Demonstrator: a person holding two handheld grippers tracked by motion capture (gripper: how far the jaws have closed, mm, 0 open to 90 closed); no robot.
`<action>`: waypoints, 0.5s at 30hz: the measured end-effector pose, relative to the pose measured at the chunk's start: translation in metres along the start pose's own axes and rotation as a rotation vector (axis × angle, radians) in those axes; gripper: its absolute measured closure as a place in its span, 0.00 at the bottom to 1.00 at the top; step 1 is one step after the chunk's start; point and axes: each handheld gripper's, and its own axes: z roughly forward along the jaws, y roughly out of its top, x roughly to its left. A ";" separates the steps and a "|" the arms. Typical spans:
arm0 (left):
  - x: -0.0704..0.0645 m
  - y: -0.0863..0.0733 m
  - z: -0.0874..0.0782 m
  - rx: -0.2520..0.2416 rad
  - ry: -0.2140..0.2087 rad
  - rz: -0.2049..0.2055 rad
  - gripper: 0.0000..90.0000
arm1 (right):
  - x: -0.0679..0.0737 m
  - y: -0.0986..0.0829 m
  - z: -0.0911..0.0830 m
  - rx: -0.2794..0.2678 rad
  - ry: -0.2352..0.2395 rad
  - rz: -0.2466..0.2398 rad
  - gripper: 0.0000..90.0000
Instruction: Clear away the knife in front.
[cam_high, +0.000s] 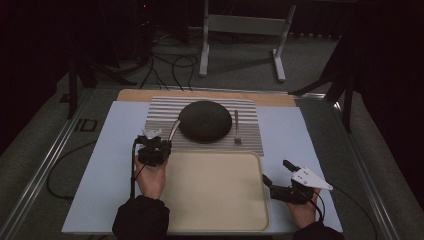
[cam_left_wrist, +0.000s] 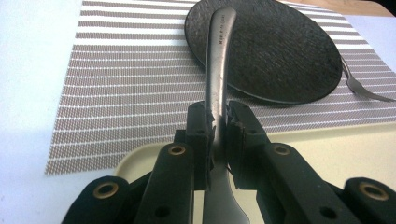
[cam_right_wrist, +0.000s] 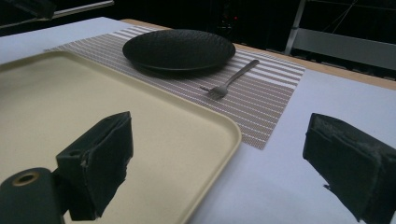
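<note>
On the pale surface in a dark room, the left claw pinches a metal utensil handle; the right claw gapes empty.

High view looks down from above; both gripper views sit low, sharing the black plate.

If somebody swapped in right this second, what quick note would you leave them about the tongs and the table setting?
Left tongs: shut on a metal utensil, gripped along its handle, its far end over the black plate's left rim.
Right tongs: open, holding nothing, beside the cream tray's right edge.
Done: plate on the striped placemat, fork laid right of the plate.
Left: probably set the held utensil down left of the plate, then let go.
</note>
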 end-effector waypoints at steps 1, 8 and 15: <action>-0.001 -0.002 -0.001 -0.001 0.000 -0.002 0.89 | 0.000 0.000 0.000 0.001 0.000 0.000 0.09; -0.003 -0.013 -0.003 0.000 -0.002 -0.009 0.89 | 0.000 0.000 0.000 -0.001 0.000 0.001 0.09; -0.002 -0.025 -0.007 -0.002 0.003 -0.036 0.89 | 0.000 0.000 0.000 -0.001 0.000 0.001 0.09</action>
